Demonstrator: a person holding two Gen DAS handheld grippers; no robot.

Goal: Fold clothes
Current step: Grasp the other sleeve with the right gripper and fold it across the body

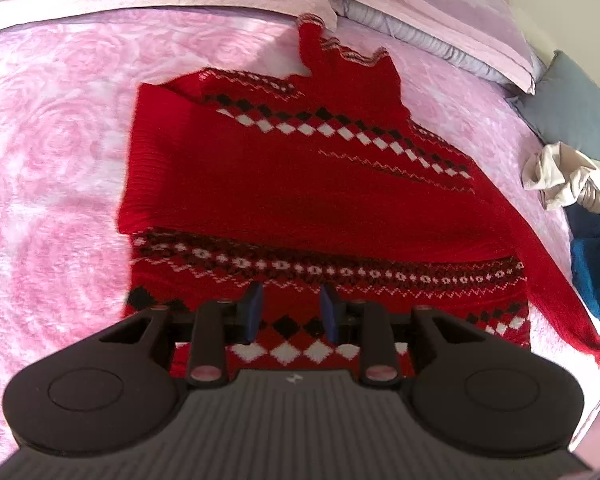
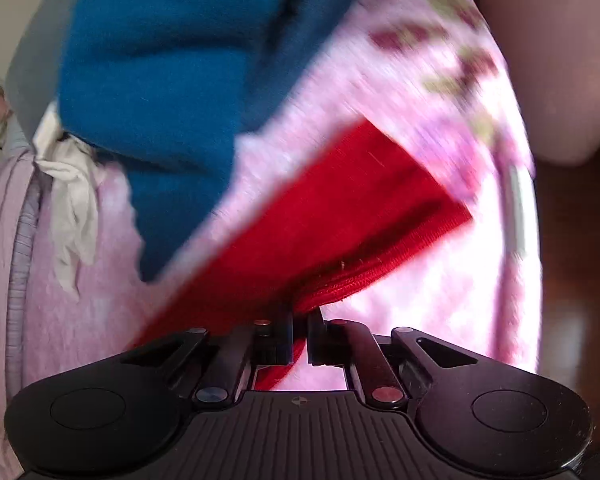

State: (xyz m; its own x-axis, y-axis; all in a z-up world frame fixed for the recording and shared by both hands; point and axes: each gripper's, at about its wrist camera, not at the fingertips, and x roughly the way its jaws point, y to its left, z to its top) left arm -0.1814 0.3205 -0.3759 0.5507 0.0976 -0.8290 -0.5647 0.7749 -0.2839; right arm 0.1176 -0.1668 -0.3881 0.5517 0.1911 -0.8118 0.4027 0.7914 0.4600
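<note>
My right gripper (image 2: 299,334) pinches the red sleeve (image 2: 340,216). My left gripper (image 1: 291,312) is apart over the red sweater (image 1: 300,200), which lies partly folded on the bed (image 1: 52,160). At 3 o'clock, more clothes (image 1: 568,180) wait.
</note>
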